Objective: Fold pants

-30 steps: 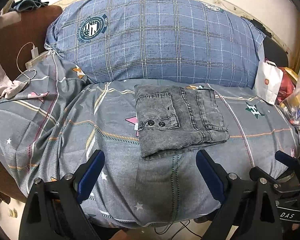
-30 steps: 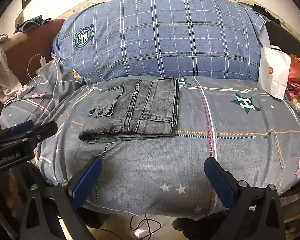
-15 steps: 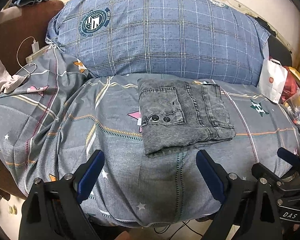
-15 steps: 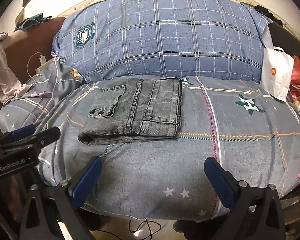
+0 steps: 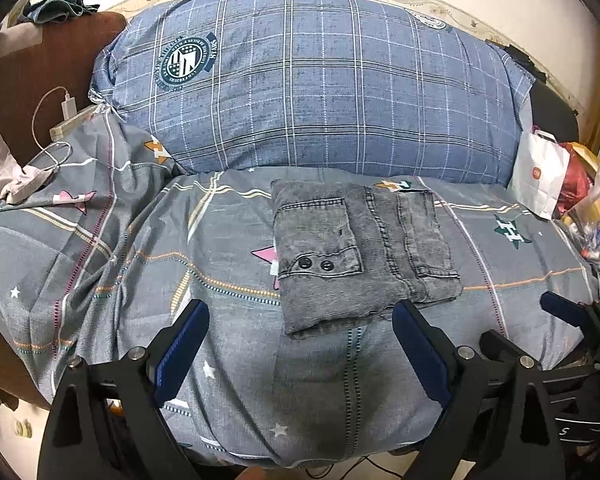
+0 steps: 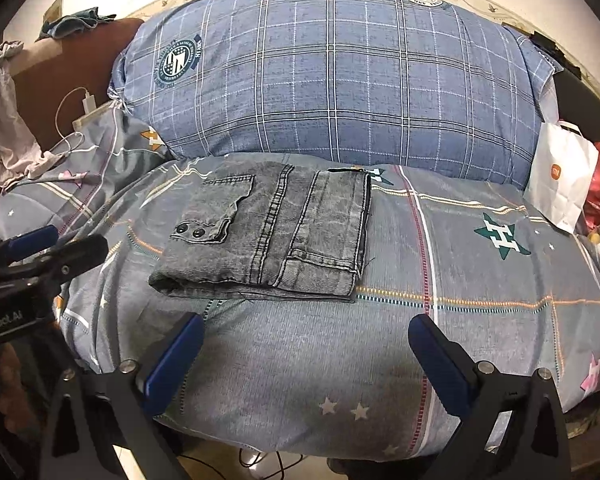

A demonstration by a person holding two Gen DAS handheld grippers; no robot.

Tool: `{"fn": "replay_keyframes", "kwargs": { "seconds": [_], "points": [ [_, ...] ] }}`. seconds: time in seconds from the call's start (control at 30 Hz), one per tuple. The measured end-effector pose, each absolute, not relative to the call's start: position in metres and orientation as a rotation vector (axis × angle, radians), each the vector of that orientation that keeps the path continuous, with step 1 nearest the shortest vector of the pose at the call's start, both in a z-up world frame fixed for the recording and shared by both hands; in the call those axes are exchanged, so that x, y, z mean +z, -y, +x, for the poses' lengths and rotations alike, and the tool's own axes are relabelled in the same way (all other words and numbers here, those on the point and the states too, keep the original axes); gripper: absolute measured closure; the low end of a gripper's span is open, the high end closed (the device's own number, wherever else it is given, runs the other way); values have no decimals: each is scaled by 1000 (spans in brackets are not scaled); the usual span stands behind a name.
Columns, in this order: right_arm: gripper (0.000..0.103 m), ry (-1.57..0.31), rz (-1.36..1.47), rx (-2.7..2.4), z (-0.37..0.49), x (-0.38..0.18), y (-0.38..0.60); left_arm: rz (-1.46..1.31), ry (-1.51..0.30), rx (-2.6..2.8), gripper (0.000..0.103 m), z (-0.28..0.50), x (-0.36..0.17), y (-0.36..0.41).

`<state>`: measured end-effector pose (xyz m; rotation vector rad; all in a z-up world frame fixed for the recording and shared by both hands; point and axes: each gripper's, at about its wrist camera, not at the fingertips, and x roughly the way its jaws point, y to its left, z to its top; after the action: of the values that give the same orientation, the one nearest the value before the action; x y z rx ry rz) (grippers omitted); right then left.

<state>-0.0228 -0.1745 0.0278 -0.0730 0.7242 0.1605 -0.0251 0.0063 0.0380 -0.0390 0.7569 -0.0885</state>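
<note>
You held your left gripper point(image 5: 300, 336) low at the bottom of its frame, blue-padded fingers point(image 5: 182, 342) spread wide and grasping nothing; your right gripper point(image 6: 306, 350) sat likewise, released, clear of the cloth; the folded grey denim pants point(image 5: 360, 252) lay in a compact rectangle at frame centre, on the grey star-patterned quilt point(image 5: 140, 264), just beyond the fingertips; behind it rose the big blue plaid pillow point(image 5: 320, 88); a white paper bag point(image 5: 542, 176) stood at the right edge; a white charger cable point(image 5: 58, 120) trailed at upper left.
</note>
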Motion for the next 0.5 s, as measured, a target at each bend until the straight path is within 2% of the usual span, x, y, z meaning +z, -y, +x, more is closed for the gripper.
{"fn": "replay_keyframes", "kwargs": {
  "seconds": [0.5],
  "points": [
    [0, -720, -87, 163, -23, 30, 172, -50, -742, -86, 10, -24, 46, -8]
  ]
}}
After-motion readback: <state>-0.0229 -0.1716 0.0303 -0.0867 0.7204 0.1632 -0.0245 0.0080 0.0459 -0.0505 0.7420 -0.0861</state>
